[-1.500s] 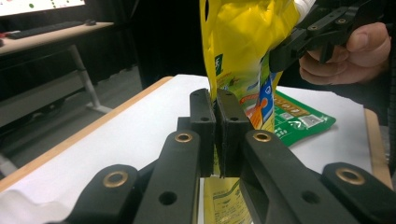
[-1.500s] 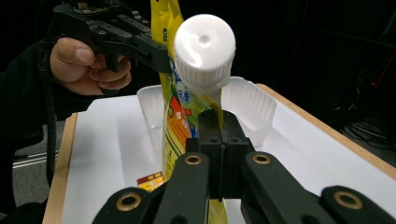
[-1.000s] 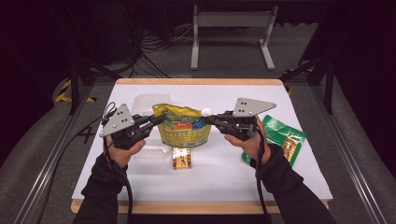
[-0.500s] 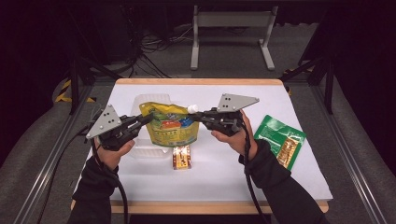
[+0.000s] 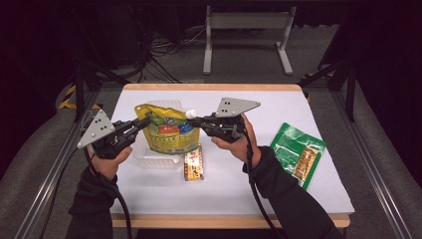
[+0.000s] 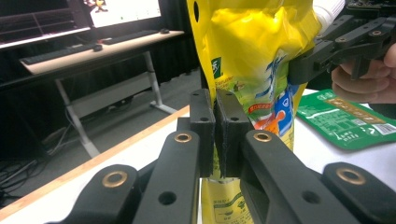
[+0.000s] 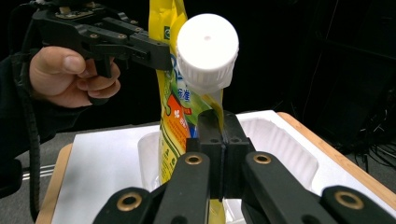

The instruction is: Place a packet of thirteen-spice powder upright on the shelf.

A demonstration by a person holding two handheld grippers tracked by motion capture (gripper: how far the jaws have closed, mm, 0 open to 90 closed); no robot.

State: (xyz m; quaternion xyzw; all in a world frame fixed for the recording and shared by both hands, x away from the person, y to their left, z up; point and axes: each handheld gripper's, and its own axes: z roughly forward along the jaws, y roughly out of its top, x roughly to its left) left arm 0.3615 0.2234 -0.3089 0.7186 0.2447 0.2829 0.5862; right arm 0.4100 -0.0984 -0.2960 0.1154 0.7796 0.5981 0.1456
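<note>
Pouch: a yellow pouch point(image 5: 170, 132) with green and blue print, held upright between the two grippers above a white tray point(image 5: 158, 160), near the left-centre of the tabletop point(image 5: 278, 104).
Cap: a white screw cap point(image 5: 191, 113) at the pouch's upper right corner; in the right gripper view the cap point(image 7: 207, 49) sits just above the fingers.
Left gripper: the left gripper point(image 5: 140, 124) comes in from the left, its fingers pressed together on the pouch's left edge; in the left gripper view the fingers point(image 6: 202, 126) pinch the yellow film with only a thin seam between them.
Right gripper: the right gripper point(image 5: 195, 120) comes in from the right, its fingers pinching the pouch's edge just below the cap; in the right gripper view the fingers point(image 7: 210, 140) are closed on the film.
Hands: a hand wraps each gripper's handle, with dark sleeves coming in from the bottom of the high view.
Tray: white, ribbed inside, lying on the tabletop under the pouch; I cannot tell whether the pouch's bottom touches it.
Small packet: an orange and red packet point(image 5: 193, 162) lying flat just right of the tray, in front of the pouch.
Green packet: a green packet point(image 5: 297, 152) lying flat on the right side of the tabletop, well apart from the pouch.
Tabletop: white surface with a wooden edge.
</note>
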